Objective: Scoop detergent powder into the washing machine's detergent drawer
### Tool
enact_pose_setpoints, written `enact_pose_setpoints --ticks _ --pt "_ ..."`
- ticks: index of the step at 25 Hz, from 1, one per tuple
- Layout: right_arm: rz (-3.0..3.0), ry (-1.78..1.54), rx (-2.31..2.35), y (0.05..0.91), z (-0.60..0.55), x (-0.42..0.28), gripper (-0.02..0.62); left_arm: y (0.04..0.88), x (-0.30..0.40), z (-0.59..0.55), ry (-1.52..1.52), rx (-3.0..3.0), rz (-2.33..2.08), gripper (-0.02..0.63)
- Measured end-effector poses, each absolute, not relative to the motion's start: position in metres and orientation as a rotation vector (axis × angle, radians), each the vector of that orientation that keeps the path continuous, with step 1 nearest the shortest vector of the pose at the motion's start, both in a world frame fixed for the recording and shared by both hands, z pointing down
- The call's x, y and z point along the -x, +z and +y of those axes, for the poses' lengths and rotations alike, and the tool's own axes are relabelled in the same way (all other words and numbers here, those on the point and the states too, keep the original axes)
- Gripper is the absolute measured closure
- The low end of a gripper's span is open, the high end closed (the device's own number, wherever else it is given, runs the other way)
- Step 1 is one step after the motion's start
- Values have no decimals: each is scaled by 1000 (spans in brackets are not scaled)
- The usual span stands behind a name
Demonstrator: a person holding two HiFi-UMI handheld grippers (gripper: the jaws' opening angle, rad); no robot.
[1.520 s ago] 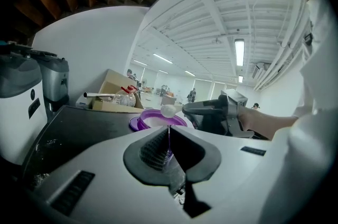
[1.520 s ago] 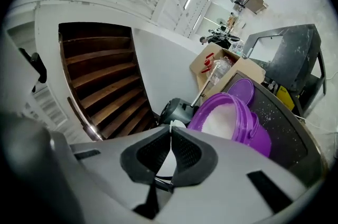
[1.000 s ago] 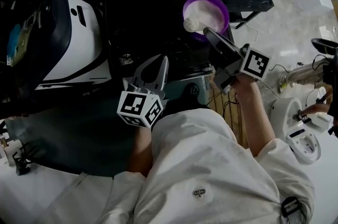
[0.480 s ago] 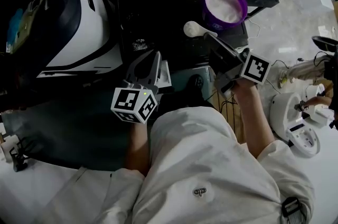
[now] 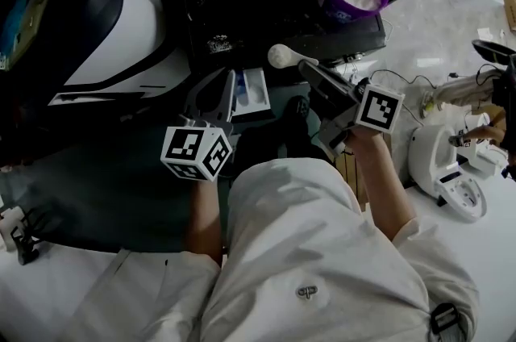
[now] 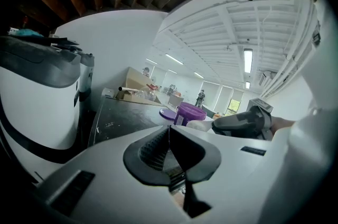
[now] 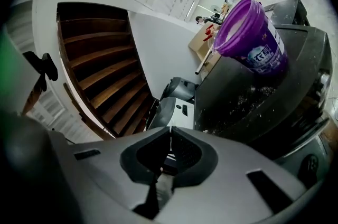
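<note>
Right hand-held gripper [image 5: 311,69] clamped on handle of white plastic scoop [image 5: 282,56]; bowl ahead of jaws. Light, stiff, likely spill-prone: keep level. Open white detergent drawer [image 5: 254,90] to its left. Left hand-held gripper [image 5: 230,86] closed, empty.

A white rounded machine with dark bands [image 5: 133,18] stands at the left. A white plastic device [image 5: 447,183] sits on the pale marble floor [image 5: 439,18]. Wooden stairs [image 7: 100,75] rise beyond.
</note>
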State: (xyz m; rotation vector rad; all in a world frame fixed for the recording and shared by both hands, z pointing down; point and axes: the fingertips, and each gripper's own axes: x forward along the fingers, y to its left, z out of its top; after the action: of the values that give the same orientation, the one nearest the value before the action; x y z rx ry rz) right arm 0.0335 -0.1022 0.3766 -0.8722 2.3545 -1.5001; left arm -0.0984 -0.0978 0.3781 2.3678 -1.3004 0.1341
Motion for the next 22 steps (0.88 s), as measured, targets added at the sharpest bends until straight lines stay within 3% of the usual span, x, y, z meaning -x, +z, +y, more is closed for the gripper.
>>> enact_pose_setpoints --ticks 22 --pt "2544 -1526 1038 465 -59 10 584 409 141 -40 154 -2335 -1283 583"
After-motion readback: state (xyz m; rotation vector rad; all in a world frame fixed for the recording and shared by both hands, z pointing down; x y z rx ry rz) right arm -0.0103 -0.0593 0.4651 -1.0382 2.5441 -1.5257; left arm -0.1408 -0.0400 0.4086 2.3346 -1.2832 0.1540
